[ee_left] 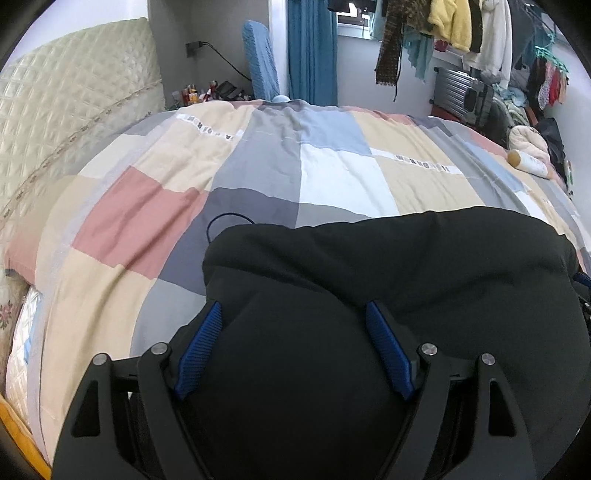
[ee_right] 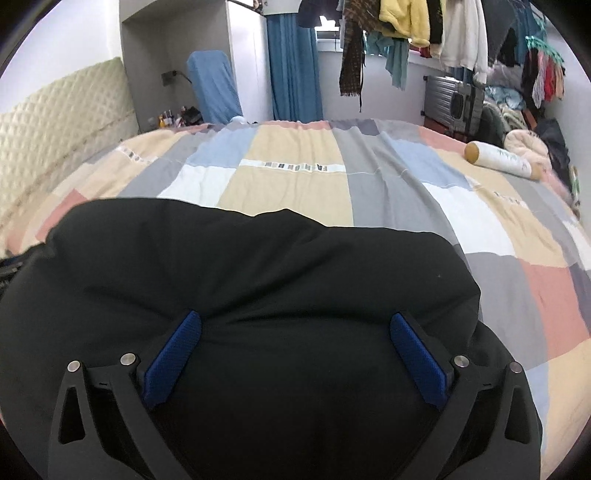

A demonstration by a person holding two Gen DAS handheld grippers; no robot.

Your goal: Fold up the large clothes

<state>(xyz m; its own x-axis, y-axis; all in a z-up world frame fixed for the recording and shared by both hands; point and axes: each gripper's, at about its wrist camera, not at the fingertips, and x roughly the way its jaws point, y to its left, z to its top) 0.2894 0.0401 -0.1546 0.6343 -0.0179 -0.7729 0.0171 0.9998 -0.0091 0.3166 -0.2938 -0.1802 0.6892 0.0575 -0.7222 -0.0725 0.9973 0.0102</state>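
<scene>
A large black garment of smooth, soft fabric [ee_left: 369,280] lies on the near part of a bed covered by a patchwork quilt of beige, grey, pink, white and pale blue squares [ee_left: 258,177]. In both wrist views it forms a rounded, doubled-looking mound with a clean far edge, which suggests that at least one fold is already in place, though the layers cannot be counted. A thin dark drawcord loop [ee_left: 229,221] pokes out on the quilt at the mound's far left corner.

The left claw [ee_left: 293,321] stands released: its ribbed blue pads [ee_left: 201,350] sit well apart with black cloth bulging between them, and the fabric does not look pinched. The right claw [ee_right: 295,332] is likewise released, its blue pads [ee_right: 173,358] spread very wide over the garment [ee_right: 258,266], with cloth between them but no visible pressure on it. Whether either pad brushes the fabric cannot be told.

As a judgement, the task seems to be midway: the garment is gathered into a more compact shape, yet it is puffy and uneven, not a flat finished bundle. What appears left is at least one more fold, plus flattening and squaring the edges, and tucking in the stray cord.

A cream cylindrical bottle with a tan cap [ee_right: 498,158] lies far off on the quilt [ee_right: 295,184], well apart from the work, and hanging clothes [ee_right: 424,33] fill the background.
</scene>
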